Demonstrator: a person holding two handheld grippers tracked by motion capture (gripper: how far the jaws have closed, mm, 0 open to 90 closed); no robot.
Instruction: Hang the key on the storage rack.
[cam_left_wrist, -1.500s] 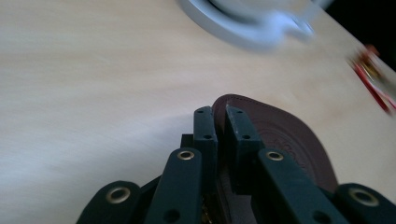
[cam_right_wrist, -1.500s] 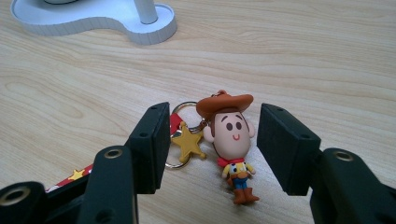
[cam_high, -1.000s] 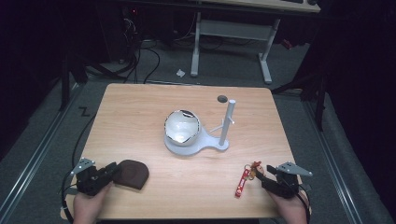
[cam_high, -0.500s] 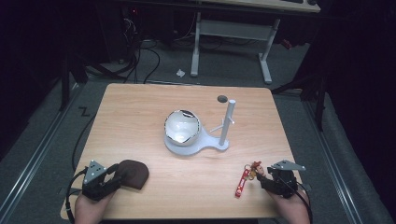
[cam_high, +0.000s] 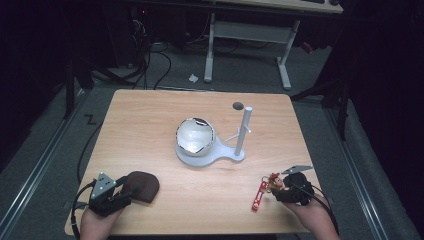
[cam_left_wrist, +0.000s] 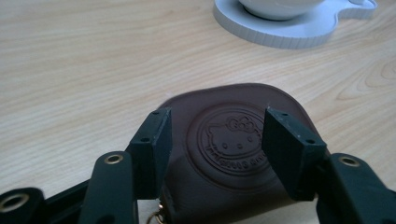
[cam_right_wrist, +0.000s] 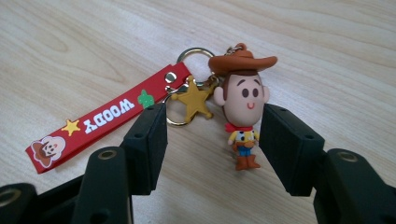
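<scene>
Both claws look set at the approach step, each lined up on its own item and neither yet gripping. At the lower left of the high view, the left claw (cam_high: 121, 189) is released, its jaws spread on either side of a brown leather pouch (cam_left_wrist: 233, 144) stamped with a cat-face emblem; the pouch lies flat on the surface (cam_high: 150, 125). At the lower right, the right claw (cam_high: 276, 189) is likewise released, jaws parted around a cowboy figure keychain (cam_right_wrist: 243, 102), whose gold star (cam_right_wrist: 194, 99), metal ring and red strap (cam_right_wrist: 107, 119) trail toward the left of the right gripper view.

The next move probably calls for each claw to close squarely: the left on the pouch's near edge, the right on the small figure, which could slip aside if pinched off-centre.

At the middle of the high view stands a white stand (cam_high: 215, 156) carrying a shiny bowl (cam_high: 195, 136) and 1 upright post (cam_high: 243, 131). The wooden surface sits on grey carpet in a dark room, with cables at the upper left and a desk frame at the top.
</scene>
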